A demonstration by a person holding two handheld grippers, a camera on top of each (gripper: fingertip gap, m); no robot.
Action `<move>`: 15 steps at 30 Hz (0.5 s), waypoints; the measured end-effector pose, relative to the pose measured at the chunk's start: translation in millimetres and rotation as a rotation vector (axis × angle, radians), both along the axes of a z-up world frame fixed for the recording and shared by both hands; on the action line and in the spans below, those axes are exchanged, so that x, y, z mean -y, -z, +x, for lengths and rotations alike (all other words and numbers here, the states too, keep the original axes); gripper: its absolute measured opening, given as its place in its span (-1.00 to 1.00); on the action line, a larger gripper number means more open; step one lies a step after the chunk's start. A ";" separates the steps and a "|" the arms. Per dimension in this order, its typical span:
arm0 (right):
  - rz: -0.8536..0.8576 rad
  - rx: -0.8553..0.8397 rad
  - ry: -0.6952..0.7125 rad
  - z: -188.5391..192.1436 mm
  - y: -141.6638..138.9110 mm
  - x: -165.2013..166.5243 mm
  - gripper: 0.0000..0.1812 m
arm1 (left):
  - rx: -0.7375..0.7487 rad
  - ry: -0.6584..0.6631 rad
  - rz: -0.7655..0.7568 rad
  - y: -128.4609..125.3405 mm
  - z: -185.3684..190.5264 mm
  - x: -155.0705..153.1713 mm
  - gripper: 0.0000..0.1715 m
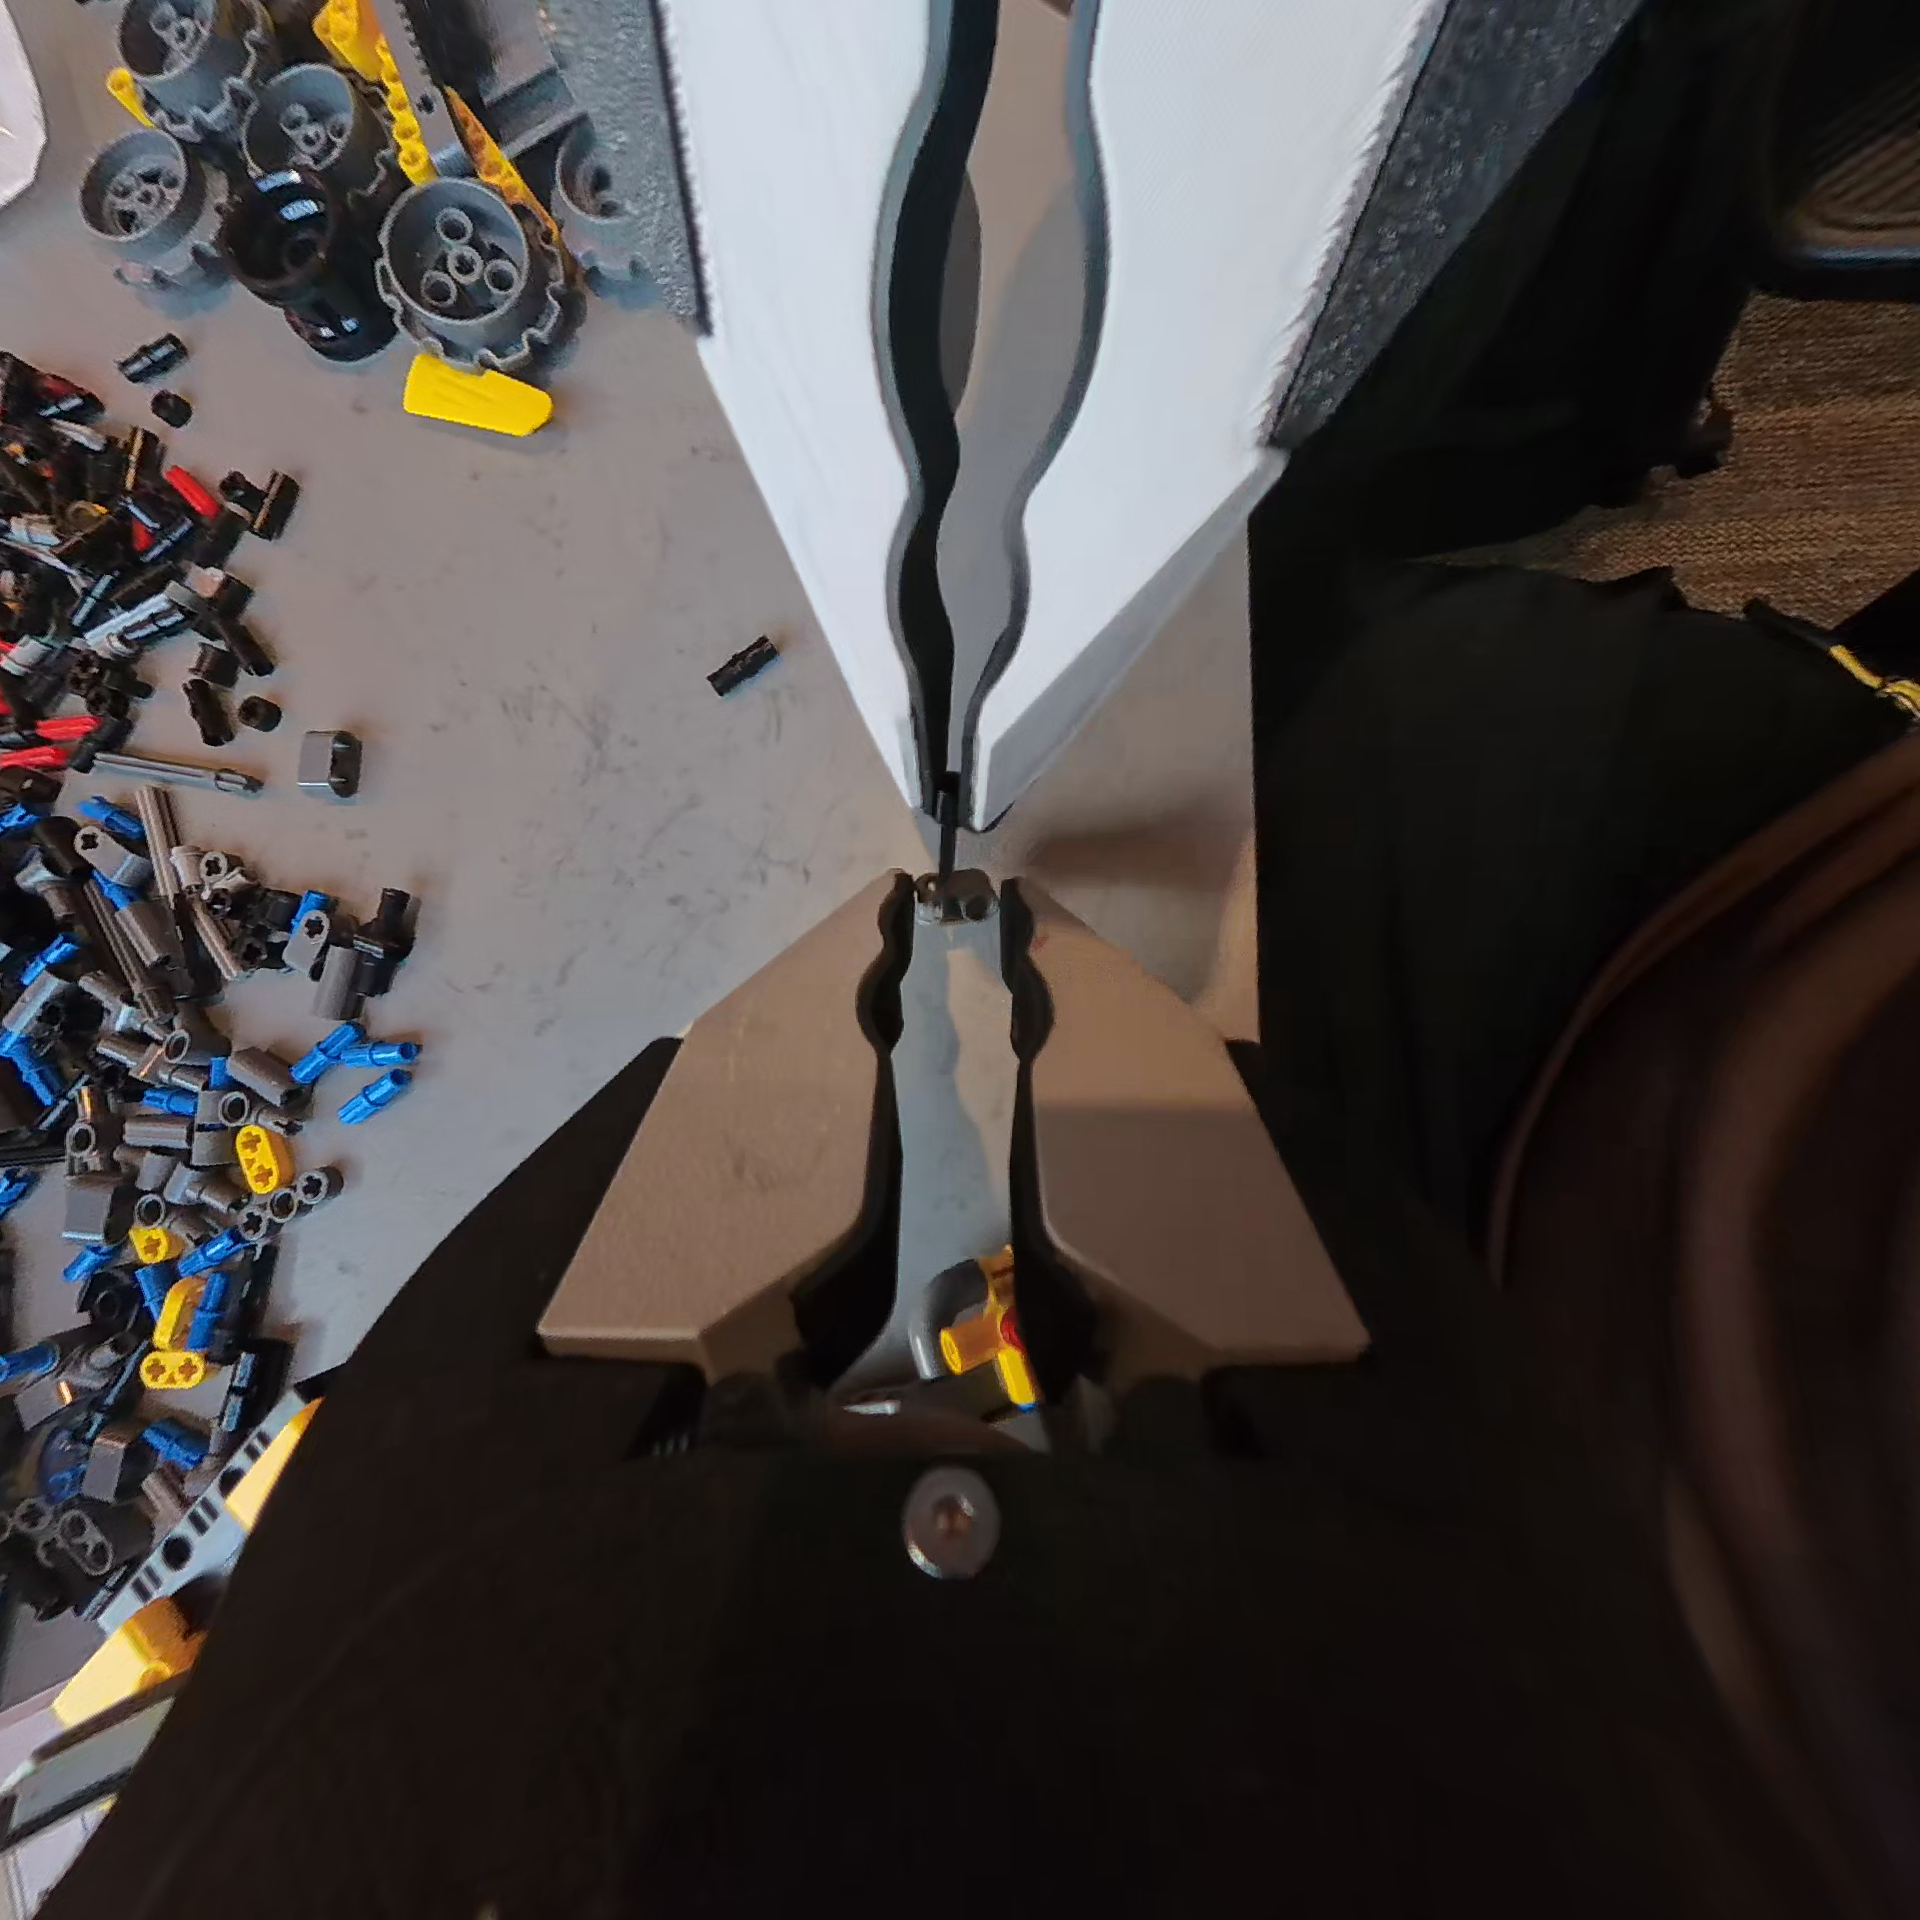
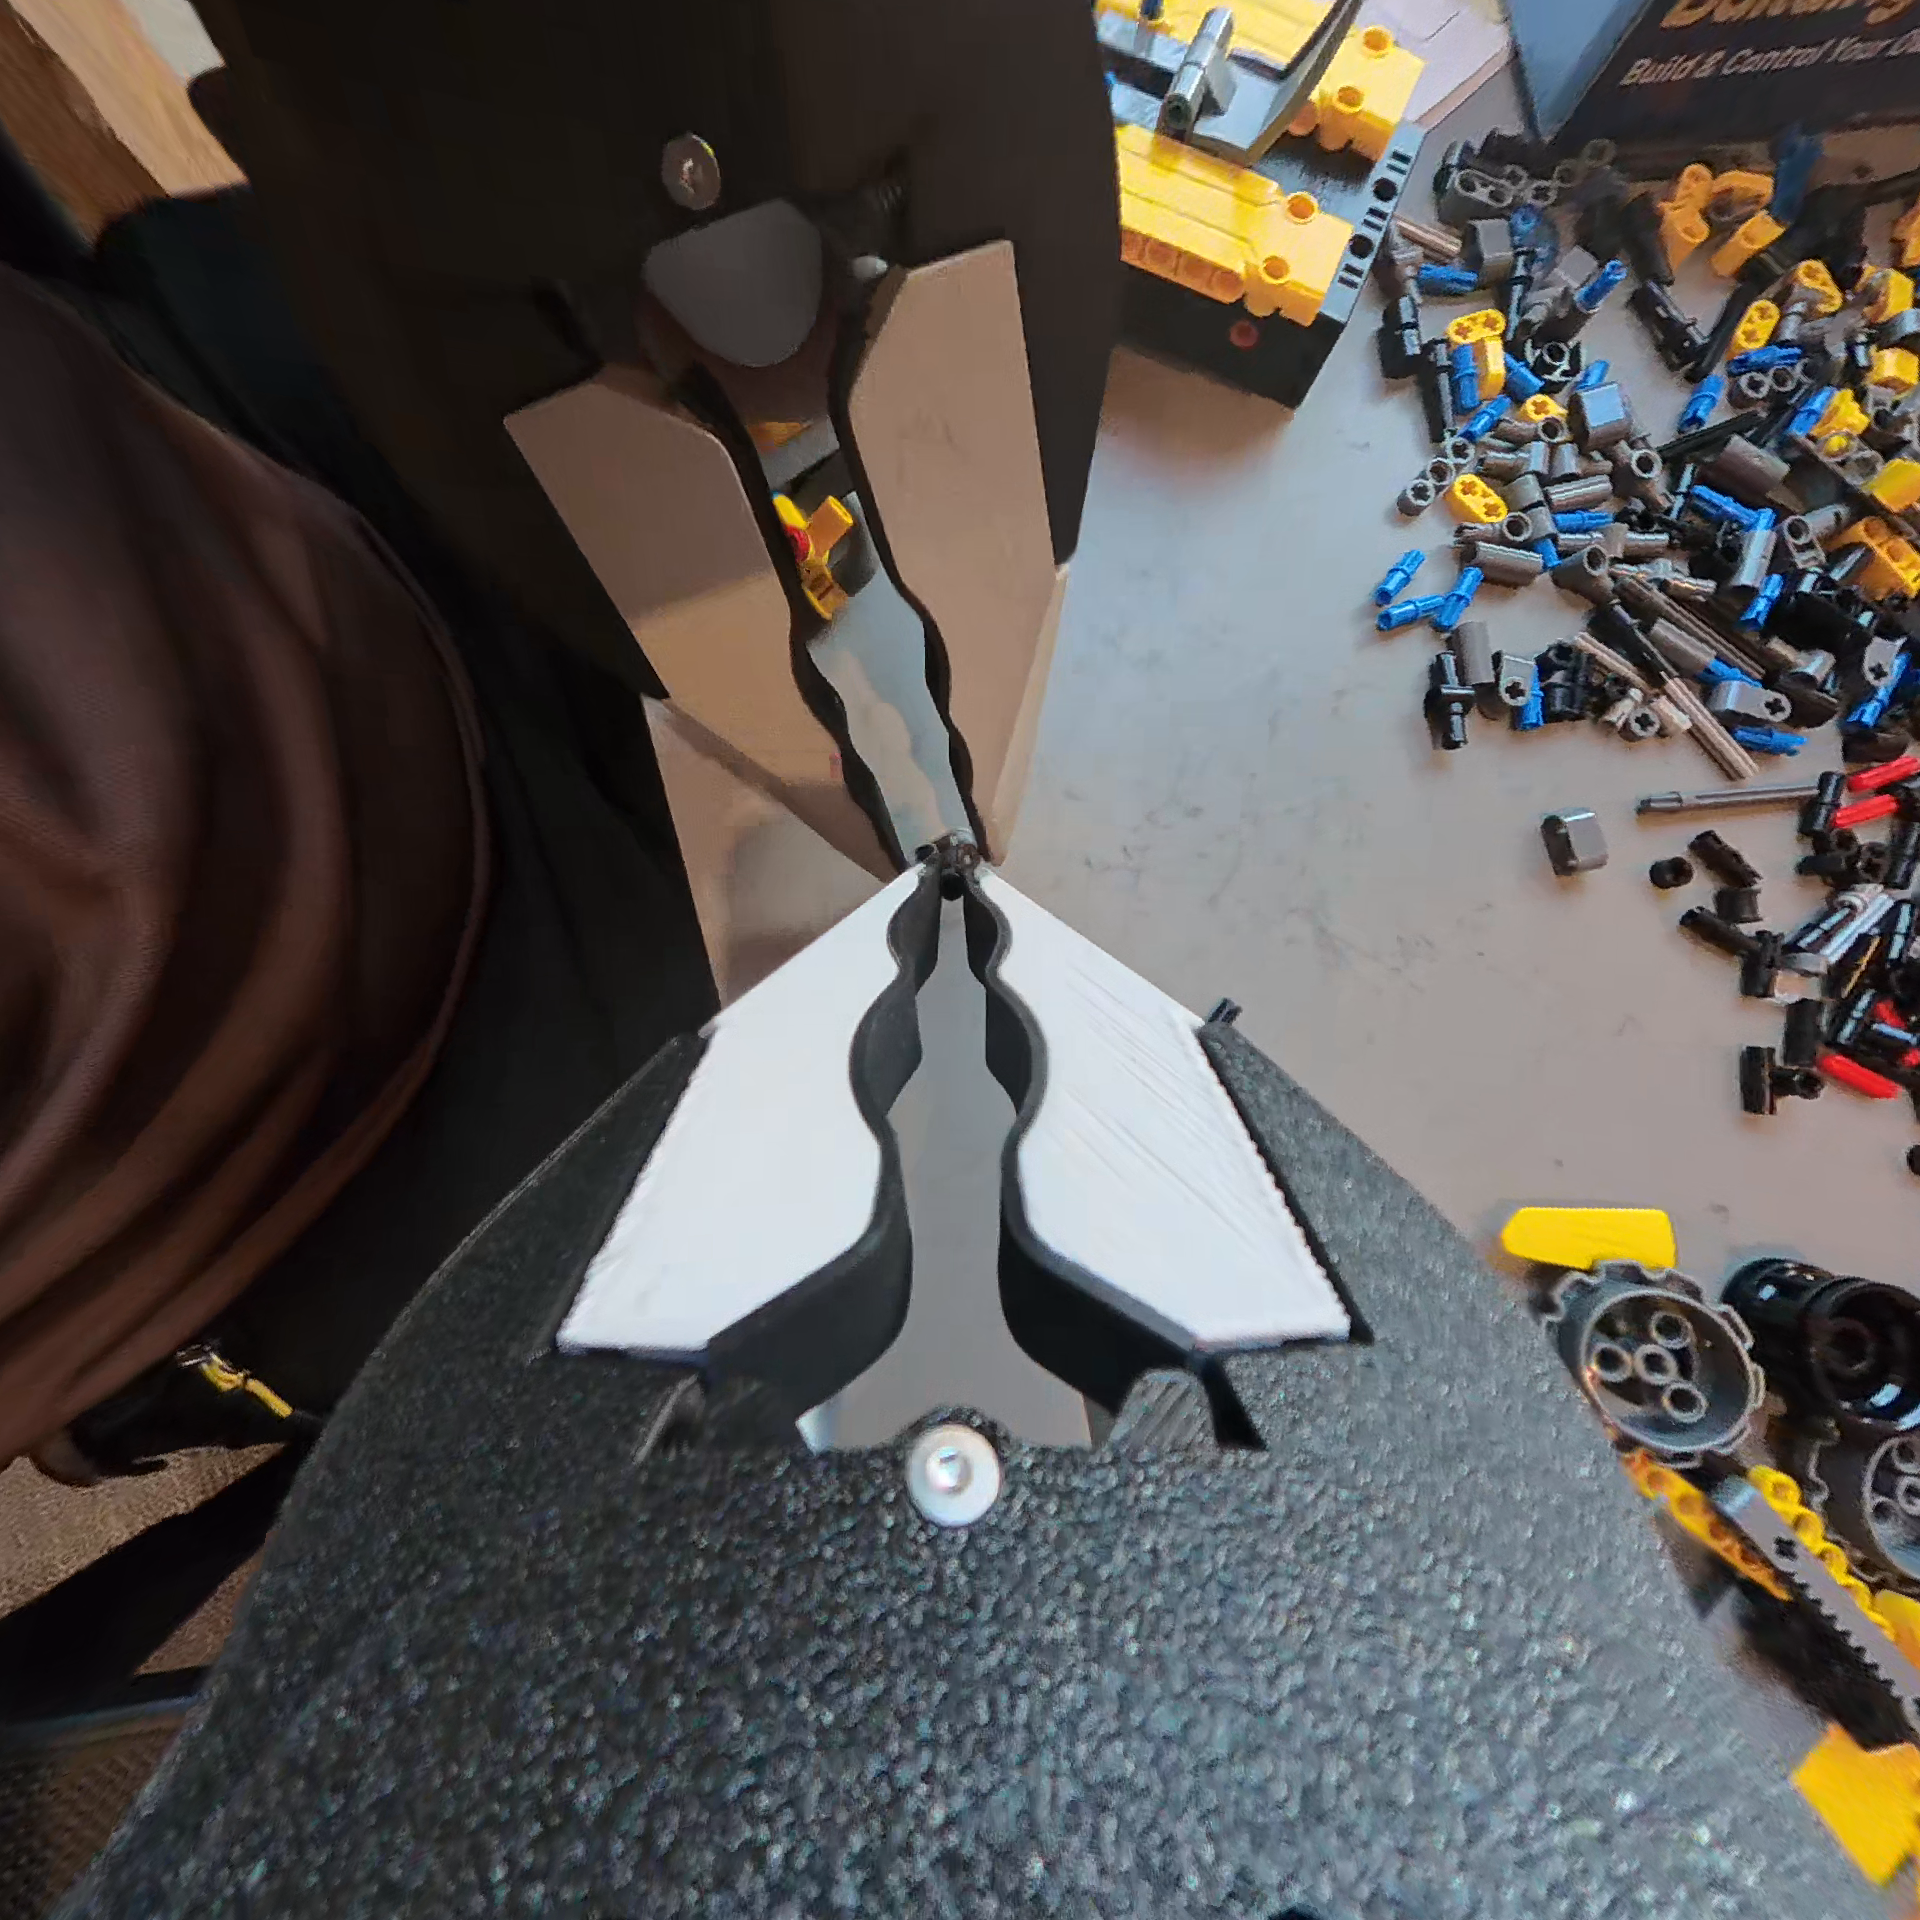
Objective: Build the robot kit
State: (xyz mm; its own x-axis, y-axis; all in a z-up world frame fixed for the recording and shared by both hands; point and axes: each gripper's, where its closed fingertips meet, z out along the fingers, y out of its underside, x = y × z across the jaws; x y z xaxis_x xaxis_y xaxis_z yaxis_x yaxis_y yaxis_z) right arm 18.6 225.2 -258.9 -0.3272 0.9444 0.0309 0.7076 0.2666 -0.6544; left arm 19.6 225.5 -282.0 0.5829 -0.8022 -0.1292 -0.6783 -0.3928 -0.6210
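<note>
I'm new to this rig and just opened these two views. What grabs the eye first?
Mid-frame, two claws meet tip to tip: the tan-fingered left claw pinches a small grey holed connector piece, while the white-fingered right claw grips a thin black pin standing right over it. Beside them, a sprawling heap of blue, black, grey and yellow plastic building parts litters the grey tabletop.

Grey connector (image 1: 954, 900) touching black pin (image 1: 944, 831)

Tan-fingered left gripper (image 1: 956, 896), white-fingered right gripper (image 2: 951, 868), seemingly grey connector (image 1: 951, 896).
</note>
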 end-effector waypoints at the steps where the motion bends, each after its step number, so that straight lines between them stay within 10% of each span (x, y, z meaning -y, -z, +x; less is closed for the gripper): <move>1: -0.010 -0.010 0.004 0.9 -1.3 0.4 -0.99 | 0.005 -0.001 0.007 -2.4 0.1 -0.3 -0.84; 15: -0.059 -0.066 0.035 4.4 2.1 -3.6 -0.99 | 0.011 0.002 -0.018 3.3 1.7 0.2 -0.85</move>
